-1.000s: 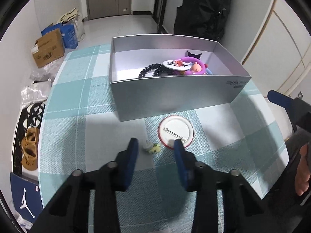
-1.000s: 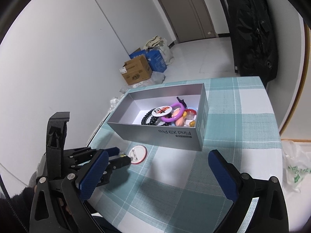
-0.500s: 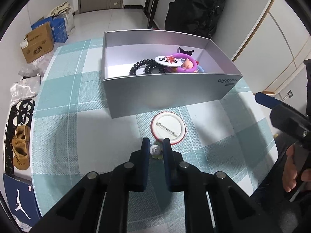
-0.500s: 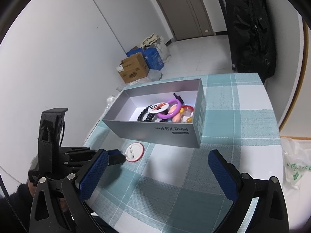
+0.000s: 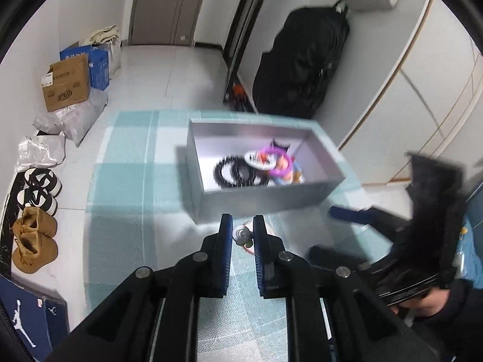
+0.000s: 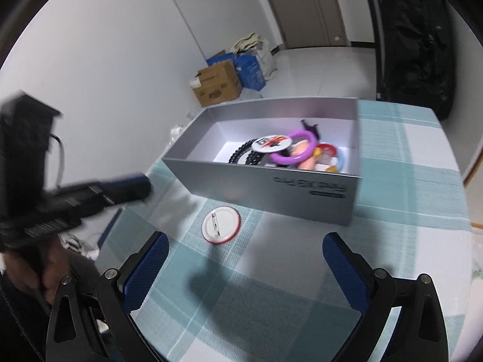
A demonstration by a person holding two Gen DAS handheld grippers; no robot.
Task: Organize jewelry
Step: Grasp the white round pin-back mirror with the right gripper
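My left gripper (image 5: 241, 230) is shut on a small white and green trinket (image 5: 240, 234) and holds it above the table, just short of the silver box (image 5: 265, 199). The box holds black bead bracelets (image 5: 234, 173), a purple ring (image 5: 279, 160) and a badge (image 6: 268, 144). A round white pin badge with a red rim (image 6: 221, 224) lies face down on the checked cloth in front of the box (image 6: 271, 193). My right gripper (image 6: 246, 264) is open and empty, hovering just short of that badge. The left gripper (image 6: 132, 188) shows blurred at the left of the right wrist view.
The table has a teal and white checked cloth (image 6: 401, 211). Cardboard boxes (image 5: 65, 86), bags and shoes (image 5: 33, 250) lie on the floor to the left. A black bag (image 5: 299, 69) hangs behind the table.
My left gripper closed on the small trinket and lifted it off the cloth toward the box. My right gripper moved closer to the pin badge.
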